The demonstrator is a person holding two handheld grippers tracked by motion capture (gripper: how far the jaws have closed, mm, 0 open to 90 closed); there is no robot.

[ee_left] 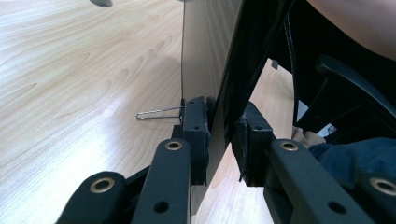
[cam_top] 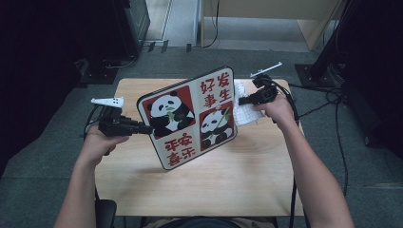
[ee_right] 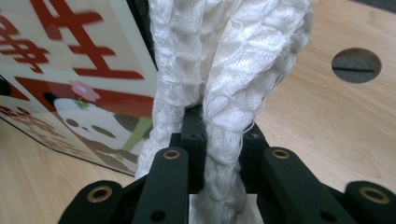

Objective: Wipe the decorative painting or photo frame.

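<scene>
The panda board [cam_top: 190, 116], a flat, thin square panel with rounded corners and a glossy printed face of two pandas and red characters in four quarters, is held tilted above the wooden table [cam_top: 204, 180], its lower edge down near the tabletop. The left gripper [cam_top: 145, 128] is clamped on the board's left edge; in the left gripper view its padded black jaws press either side of the panel [ee_left: 205, 70], which shows there edge-on with a plain brown back. That same view shows a thin bent wire stand [ee_left: 159, 113] projecting from the back of the board over the pale, smooth woodgrain, a detail that the high view does not give. The right gripper [cam_top: 243, 100] is closed tight on a white cloth [cam_top: 246, 111], which sits at the board's right edge. From the high view the cloth reads as a small gridded patch; the right gripper view resolves it as a soft, waffle-knit fabric [ee_right: 224, 84] bunched into two thick folds that rise between the jaws, fraying slightly at the edges, with the board's shiny printed face [ee_right: 70, 93] just beside it. A round cable hole [ee_right: 356, 65] in the tabletop lies beyond the cloth. Both hands grip matt black gripper bodies, each topped by a white marker plate
</scene>
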